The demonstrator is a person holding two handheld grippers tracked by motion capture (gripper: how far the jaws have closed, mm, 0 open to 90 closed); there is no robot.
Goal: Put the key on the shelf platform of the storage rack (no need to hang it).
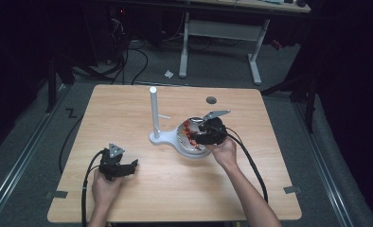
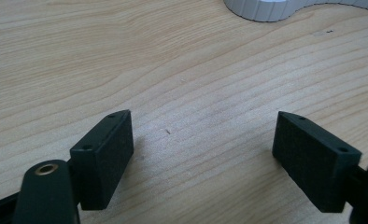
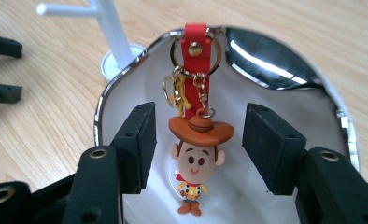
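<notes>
Pre-grasp: right gripper, jaws apart, straddles the cowboy keychain in the metal dish; closing comes next. Left gripper rests open.

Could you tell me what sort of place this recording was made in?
Probably a lab or workshop set up for recording, not a home. A lone wooden table stands on grey floor, cables trail across the floor behind it, and a white-legged workbench sits at the back, with dark surroundings.

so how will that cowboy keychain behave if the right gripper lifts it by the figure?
Probably floppy: the cowboy keychain joins figure, chain, rings and red strap, so the strap end would likely dangle. The small rubbery-looking figure seems light, and its rounded head may twist between the fingers.
</notes>
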